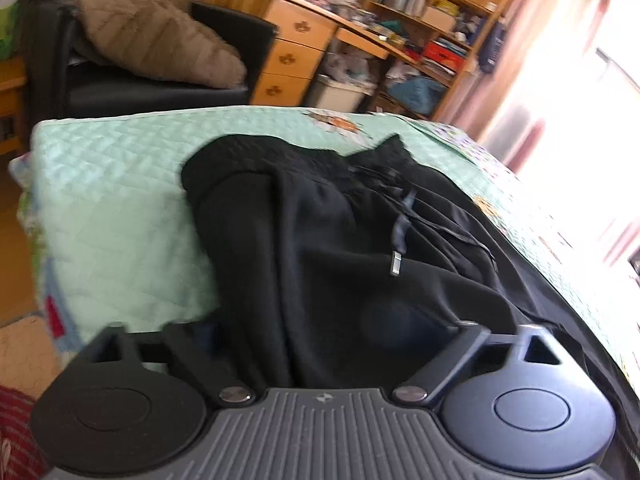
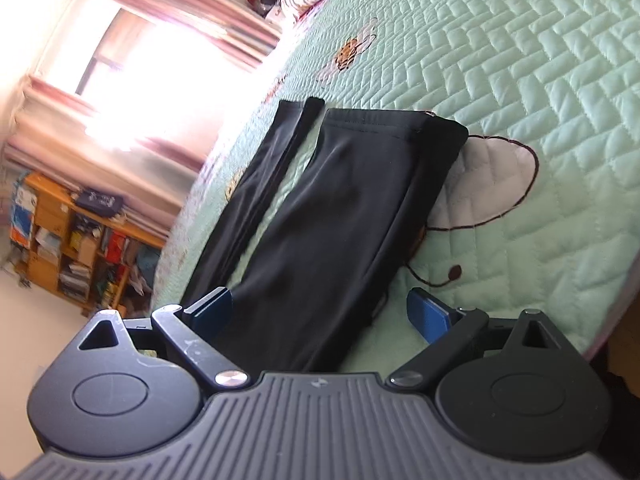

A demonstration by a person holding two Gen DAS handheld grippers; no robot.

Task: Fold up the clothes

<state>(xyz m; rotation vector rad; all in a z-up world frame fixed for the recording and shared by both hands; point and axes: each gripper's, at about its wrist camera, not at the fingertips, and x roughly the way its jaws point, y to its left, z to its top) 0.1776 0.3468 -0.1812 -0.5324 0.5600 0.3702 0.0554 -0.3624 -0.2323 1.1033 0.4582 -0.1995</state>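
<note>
Black trousers [image 1: 320, 248] lie on a mint green quilted bedspread [image 1: 120, 208]. In the left wrist view the waistband end with a drawstring [image 1: 400, 236] is bunched up, and the cloth runs down between my left gripper's [image 1: 320, 332] open jaws; the fingertips are hidden by the black cloth. In the right wrist view the two trouser legs [image 2: 340, 208] lie flat, stretching away toward their cuffs. My right gripper [image 2: 320, 308] is open, its blue pads [image 2: 426, 314] either side of the nearer leg, low over the bed.
A black armchair [image 1: 160, 88] with a brown quilted coat stands beyond the bed's end. A wooden desk with drawers [image 1: 296, 56] and cluttered shelves [image 1: 432, 12] stand behind. A bright curtained window [image 2: 132, 64] is at the side. The bed edge [image 2: 624, 296] is at right.
</note>
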